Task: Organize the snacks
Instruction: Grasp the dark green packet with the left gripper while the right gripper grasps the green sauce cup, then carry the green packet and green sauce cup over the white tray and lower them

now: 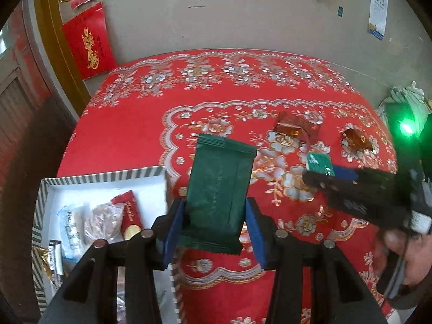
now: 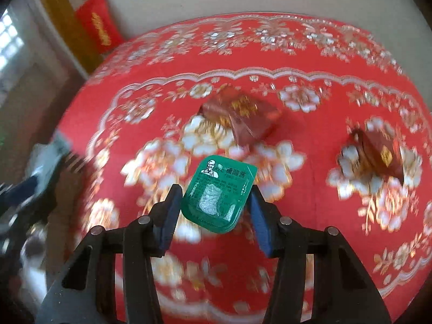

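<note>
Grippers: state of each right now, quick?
Left gripper: shut on the dark green packet.
Right gripper: shut on the green sauce tub.

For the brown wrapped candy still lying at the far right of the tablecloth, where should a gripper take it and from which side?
Come from above and close across the brown candy's plump middle, not its flat crimped ends. It lies loose on the tablecloth, apart from the other brown candy, so both pads should find room either side.

A worktop [image 1: 129, 124] draped in red floral cloth stands against a plain beige wall [image 1: 243, 21] hung with red paper decorations [image 1: 89, 46]; a calendar [image 1: 378, 5] hangs right, daylight enters a window [image 2: 10, 40] left.
</note>
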Available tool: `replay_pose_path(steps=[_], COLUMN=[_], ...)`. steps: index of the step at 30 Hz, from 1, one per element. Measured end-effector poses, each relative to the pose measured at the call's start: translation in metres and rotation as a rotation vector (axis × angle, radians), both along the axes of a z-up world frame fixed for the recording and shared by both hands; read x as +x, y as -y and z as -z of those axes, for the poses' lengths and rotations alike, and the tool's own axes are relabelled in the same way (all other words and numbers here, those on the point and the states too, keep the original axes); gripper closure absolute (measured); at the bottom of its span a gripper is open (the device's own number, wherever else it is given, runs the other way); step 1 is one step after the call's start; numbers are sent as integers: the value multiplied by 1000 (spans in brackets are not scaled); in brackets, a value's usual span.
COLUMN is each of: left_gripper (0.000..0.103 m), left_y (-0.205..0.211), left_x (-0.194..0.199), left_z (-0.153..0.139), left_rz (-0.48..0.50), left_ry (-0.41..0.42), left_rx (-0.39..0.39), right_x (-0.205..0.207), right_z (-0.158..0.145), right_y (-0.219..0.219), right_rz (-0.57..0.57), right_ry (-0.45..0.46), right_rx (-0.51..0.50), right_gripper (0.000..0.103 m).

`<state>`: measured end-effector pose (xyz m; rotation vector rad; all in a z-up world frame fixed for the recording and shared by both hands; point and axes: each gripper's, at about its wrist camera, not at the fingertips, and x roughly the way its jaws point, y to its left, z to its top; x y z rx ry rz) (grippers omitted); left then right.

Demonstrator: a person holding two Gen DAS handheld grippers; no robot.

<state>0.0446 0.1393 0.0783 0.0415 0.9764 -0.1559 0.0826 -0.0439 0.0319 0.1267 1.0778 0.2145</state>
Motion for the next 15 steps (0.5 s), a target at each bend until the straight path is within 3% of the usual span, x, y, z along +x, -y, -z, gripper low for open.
replay_pose_path(steps=[15], left_gripper=[55], left_y=[52], left_x=[-24], left_z=[2], left_rz=[14], left_ry=[-21], left_rx=[-5], right_x=[-69], right_z=[-38], right_y=[35], right_rz=[-48], right_ry=[50], right_rx=[-9], right_gripper=[54])
